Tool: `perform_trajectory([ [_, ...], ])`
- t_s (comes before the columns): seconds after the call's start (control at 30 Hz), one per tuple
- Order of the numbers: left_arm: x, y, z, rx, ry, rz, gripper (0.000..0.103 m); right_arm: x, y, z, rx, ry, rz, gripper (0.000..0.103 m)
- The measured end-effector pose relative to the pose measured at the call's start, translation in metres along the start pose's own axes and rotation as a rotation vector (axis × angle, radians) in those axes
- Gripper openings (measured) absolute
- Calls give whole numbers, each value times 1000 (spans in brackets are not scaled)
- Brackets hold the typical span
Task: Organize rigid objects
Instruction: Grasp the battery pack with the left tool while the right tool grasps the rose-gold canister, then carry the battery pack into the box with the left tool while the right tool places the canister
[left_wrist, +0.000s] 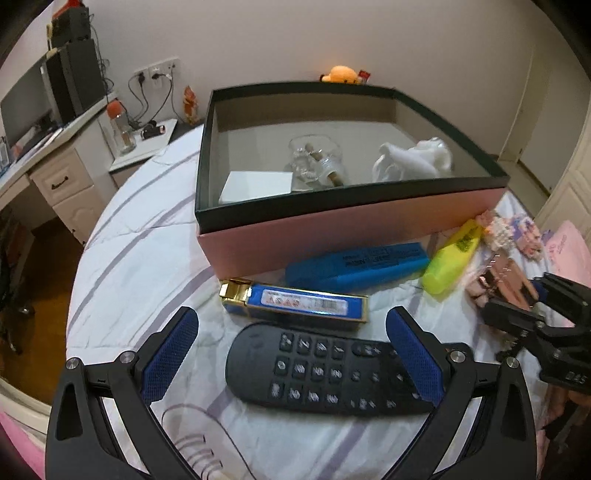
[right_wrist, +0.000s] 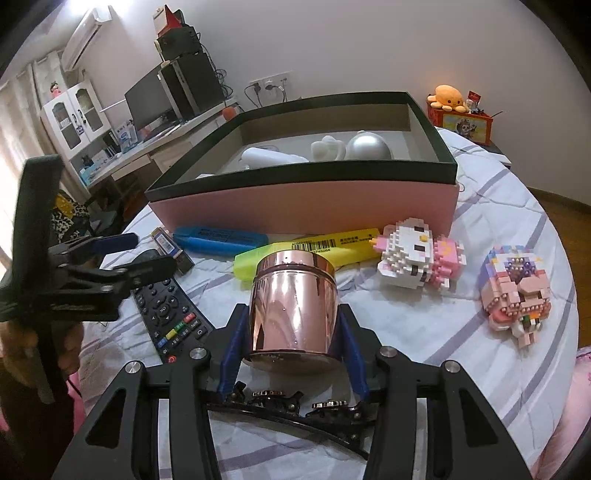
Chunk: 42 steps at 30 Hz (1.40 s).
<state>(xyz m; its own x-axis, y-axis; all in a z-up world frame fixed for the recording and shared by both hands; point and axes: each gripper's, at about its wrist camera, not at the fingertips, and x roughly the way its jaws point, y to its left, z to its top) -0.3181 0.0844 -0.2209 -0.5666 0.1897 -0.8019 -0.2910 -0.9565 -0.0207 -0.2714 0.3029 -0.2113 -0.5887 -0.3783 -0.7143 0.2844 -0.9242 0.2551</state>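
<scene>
My right gripper (right_wrist: 293, 314) is shut on a rose-gold metal tin (right_wrist: 293, 302), its blue pads against both sides of the upright tin just above the bedsheet. My left gripper (left_wrist: 293, 319) is open, its fingers either side of a black remote (left_wrist: 317, 369) lying on the sheet, without touching it. From the right wrist view the left gripper (right_wrist: 144, 254) hovers over the remote (right_wrist: 166, 314). Behind stands a pink box with a black rim (left_wrist: 332, 225), holding a glass jar (left_wrist: 314, 158), a white cloth (left_wrist: 413, 157) and a white box (left_wrist: 258, 186).
In front of the pink box lie a blue-and-gold pack (left_wrist: 295, 301), a blue case (left_wrist: 354, 266) and a yellow highlighter (left_wrist: 450, 258). Two block figures (right_wrist: 417, 258) (right_wrist: 517, 291) lie to the right. A black hair clip (right_wrist: 295, 402) lies under my right gripper. A desk (left_wrist: 55, 166) stands left.
</scene>
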Motion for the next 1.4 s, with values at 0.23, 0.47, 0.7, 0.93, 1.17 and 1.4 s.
perform_trajectory([
  [0.23,17,3,3,3,20,27,102,5,-4,5,1,5,15,49],
  [0.47,11,4,-1,17,-7,-21,83,6,-3,7,-3,9,12,49],
  [0.7,-6,4,-7,7,-28,-15,83,4,-1,8,-10,3,-6,49],
  [0.93,-23,9,-7,0,-56,-2,83,-3,-1,11,-19,-17,-22,48],
  [1.17,-47,6,-8,7,-94,8,83,-9,3,7,-27,-23,-26,48],
  [1.4,-66,-2,-6,17,-125,-47,84,-24,9,10,-41,-52,-12,48],
])
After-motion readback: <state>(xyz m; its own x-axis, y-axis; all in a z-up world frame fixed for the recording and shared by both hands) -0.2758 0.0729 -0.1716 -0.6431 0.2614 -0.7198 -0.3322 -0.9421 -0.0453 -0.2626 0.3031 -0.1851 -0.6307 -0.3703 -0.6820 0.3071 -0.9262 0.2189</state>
